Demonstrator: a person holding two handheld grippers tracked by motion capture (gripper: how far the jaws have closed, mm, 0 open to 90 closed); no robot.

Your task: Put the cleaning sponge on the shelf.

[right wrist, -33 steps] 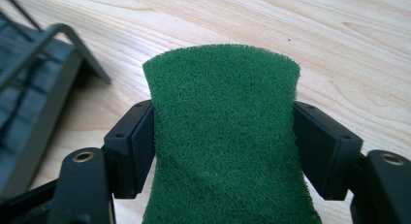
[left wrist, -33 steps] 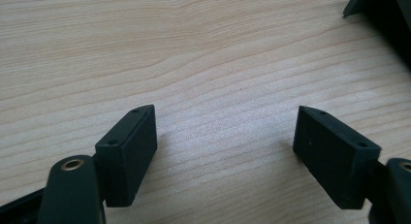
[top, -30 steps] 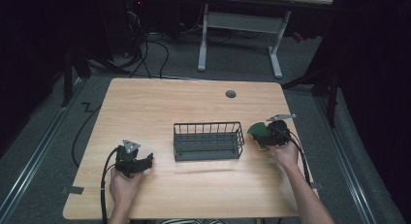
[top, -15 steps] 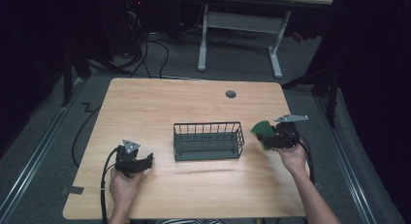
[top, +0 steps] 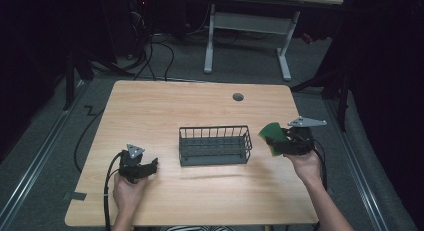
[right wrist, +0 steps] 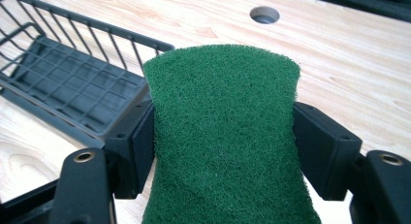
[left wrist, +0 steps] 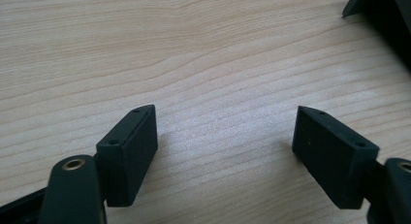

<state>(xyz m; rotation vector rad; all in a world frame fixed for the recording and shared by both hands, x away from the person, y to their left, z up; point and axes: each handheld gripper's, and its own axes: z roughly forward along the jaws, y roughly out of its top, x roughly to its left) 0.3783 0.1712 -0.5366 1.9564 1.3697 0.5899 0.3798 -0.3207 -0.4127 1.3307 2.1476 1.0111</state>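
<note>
Green scouring fibre sits squarely between the jaws of our right gripper, and the sponge is pinched at its waist, its sides bowing in where the black pads press. That looks like a firm clamp across the narrow middle, which keeps the sponge from twisting as we carry it. In the high view the right gripper hangs above the table near the right edge, with the sponge sticking out toward the wire basket and clear of the wood. We judge the sponge is held high so it can pass over the basket's rim rather than bump it. From the right gripper's view, the basket lies just ahead and off to one side, its grid floor bare. It sits in the middle of the table, a little nearer the front edge, an easy reach for both hands. Beyond it is the round cable hole toward the back edge. Our left gripper rests low near the front left corner, jaws spread wide with nothing between them, just bare wood. We reckon it is parked there to stay out of the way.
</note>
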